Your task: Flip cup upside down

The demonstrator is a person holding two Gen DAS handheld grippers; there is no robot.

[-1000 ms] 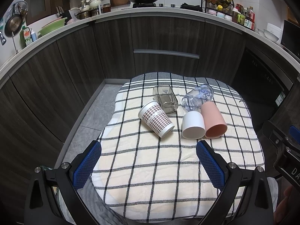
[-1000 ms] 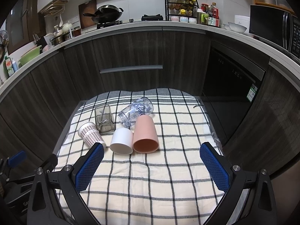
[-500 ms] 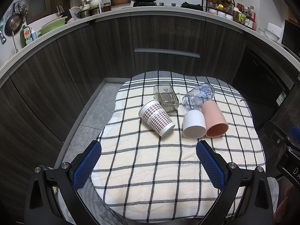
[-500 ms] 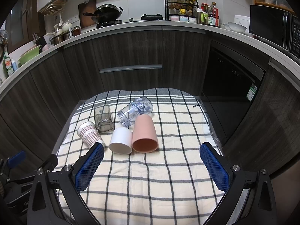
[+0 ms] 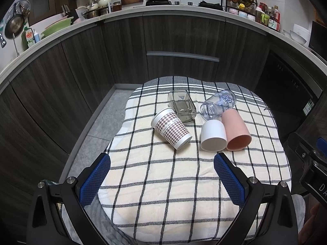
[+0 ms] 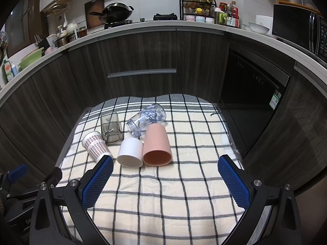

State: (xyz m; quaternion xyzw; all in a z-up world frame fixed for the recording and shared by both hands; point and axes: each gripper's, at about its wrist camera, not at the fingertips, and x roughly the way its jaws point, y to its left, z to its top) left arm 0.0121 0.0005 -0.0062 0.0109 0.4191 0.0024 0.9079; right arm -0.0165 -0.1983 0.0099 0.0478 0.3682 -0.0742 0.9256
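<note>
1. 5 cups lie on their sides mid-cloth [image 5: 163, 183]; the pink cup [image 5: 236, 131] touches the white cup [image 5: 213, 136].
2. Left gripper [image 5: 162, 175] and right gripper [image 6: 165, 178] gape wide, empty, over bare cloth nearer than the pink cup.

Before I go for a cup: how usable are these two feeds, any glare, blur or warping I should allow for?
Left wrist view: sharp, evenly lit, heavy fisheye bending the counter; the clear glass shows faint reflections. Right wrist view: same curvature, dark vignette corners, pink cup and white cup crisp with soft shadows.
</note>
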